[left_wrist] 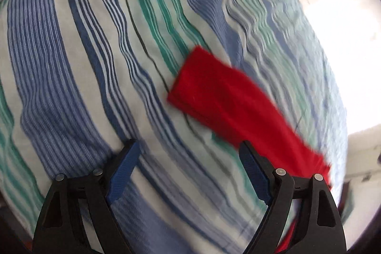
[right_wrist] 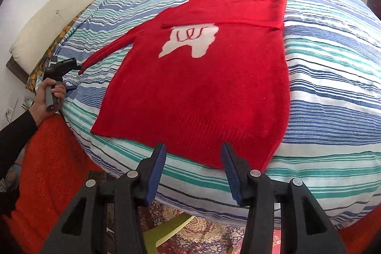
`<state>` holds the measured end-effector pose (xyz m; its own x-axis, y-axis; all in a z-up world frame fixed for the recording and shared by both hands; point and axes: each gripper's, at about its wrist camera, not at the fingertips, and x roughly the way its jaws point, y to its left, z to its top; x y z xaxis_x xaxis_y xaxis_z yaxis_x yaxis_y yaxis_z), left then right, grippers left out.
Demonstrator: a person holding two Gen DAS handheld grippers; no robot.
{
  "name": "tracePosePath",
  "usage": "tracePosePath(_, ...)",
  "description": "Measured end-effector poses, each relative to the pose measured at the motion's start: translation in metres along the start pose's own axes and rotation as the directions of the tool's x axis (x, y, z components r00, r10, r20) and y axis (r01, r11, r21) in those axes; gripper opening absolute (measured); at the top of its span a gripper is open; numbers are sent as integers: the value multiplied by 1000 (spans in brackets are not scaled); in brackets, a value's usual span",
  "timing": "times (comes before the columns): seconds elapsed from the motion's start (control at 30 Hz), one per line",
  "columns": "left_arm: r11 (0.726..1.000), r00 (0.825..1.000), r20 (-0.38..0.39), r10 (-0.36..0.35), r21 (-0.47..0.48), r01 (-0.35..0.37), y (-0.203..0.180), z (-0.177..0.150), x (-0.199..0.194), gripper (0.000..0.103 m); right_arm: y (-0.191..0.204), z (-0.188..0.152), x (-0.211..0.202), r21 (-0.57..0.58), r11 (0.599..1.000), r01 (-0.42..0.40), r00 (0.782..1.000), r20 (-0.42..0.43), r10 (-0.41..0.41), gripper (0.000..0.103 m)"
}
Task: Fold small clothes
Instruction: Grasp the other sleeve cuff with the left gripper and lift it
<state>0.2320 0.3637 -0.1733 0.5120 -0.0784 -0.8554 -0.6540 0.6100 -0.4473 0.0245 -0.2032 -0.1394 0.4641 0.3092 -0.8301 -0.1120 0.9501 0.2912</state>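
Striped cotton bedspread bears a fuzzy red knit sweater, sleeve toward nine o'clock; left gripper and right gripper released, empty.

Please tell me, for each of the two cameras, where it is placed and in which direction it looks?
Left wrist: sits on the left gripper, looking down at the striped bed cover and one red sleeve; only its open fingers show.
Right wrist: sits on the right gripper, looking across the red sweater; its open fingers, the left hand and a dark sleeve show.
Shared: the sweater's sleeve, the bed cover.
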Motion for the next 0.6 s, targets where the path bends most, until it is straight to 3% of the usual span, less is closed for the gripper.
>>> tracePosePath(0.13,990,997,58,-52,-125,59,3,10,5,89,3,3,7,-14,1000,10,1000,-19,-10,48)
tracePosePath(0.17,988,997,65,-51,-140,60,3,12,8,85,5,3,9,-20,1000,14,1000,-23,-14,48)
tracePosePath(0.23,987,997,74,-39,-151,49,2,20,13,49,7,1,12,-30,999,15,999,-34,-16,48)
tracePosePath(0.27,989,998,53,-42,-142,49,0,23,17,8,8,1,13,-33,999,16,999,-34,-17,48)
tracePosePath(0.33,995,999,31,8,-96,-5,-7,25,16,4,9,0,13,-38,999,16,999,-33,-17,48)
tracePosePath(0.4,999,995,87,51,-14,-50,-23,23,-1,3,9,0,12,-40,999,14,1000,-21,-15,48)
tracePosePath(0.47,986,983,162,88,130,-109,-58,14,-24,3,9,0,10,-40,999,9,1000,-6,-9,48)
tracePosePath(0.53,943,968,244,52,306,-128,-117,-1,-51,3,8,0,8,-39,999,1,1000,9,-1,48)
tracePosePath(0.6,889,964,262,-47,451,-79,-181,-29,-76,3,8,0,7,-43,999,-12,1000,22,13,48)
